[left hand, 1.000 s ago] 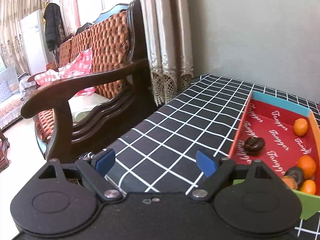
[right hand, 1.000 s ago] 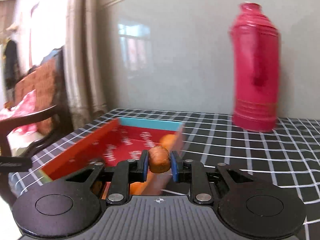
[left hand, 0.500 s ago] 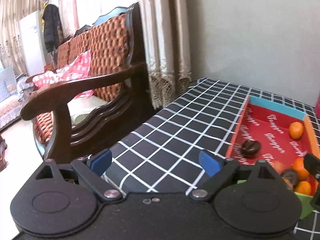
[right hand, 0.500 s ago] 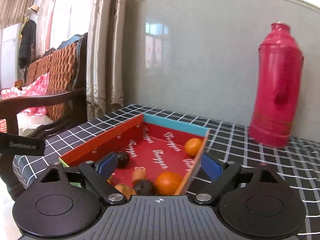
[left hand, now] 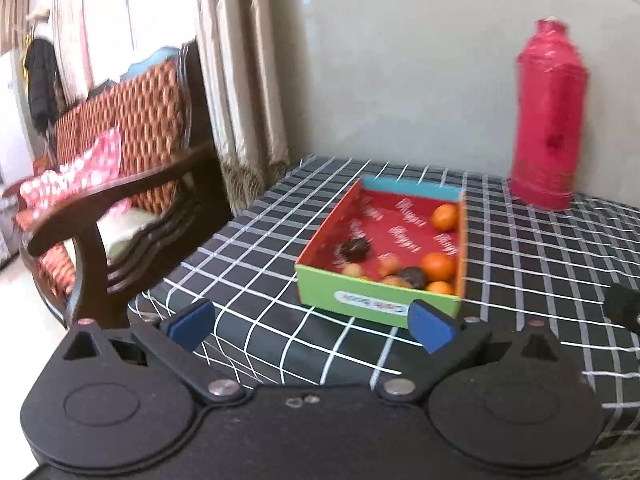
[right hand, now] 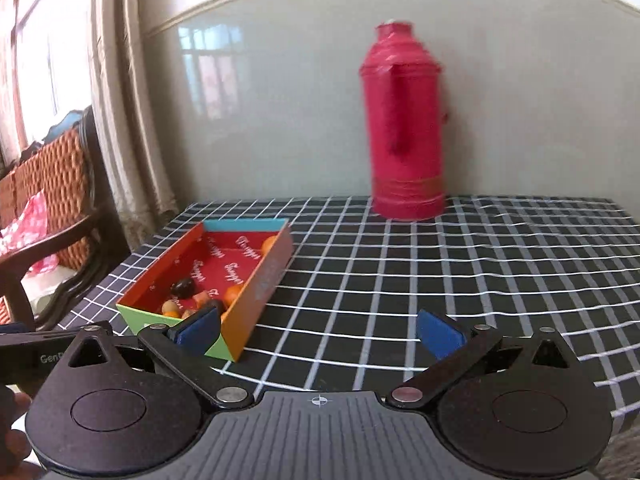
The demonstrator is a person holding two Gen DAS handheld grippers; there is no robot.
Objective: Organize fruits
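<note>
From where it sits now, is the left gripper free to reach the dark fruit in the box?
Probably yes: the left gripper is open, the box has no lid, and only its low green front wall stands before the dark fruit.

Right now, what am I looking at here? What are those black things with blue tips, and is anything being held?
There is no robot here: a person carries a hand-held grasping tool in each hand, and each has a camera looking forward along its two fingers. One picture comes from the left tool, the other from the right tool. The blue tips are finger pads. Both tools are open and hold nothing. Ahead is a table with a black checked cloth. On it sits a shallow colourful box holding small oranges and some dark fruits. A tall red flask stands by the wall.
</note>
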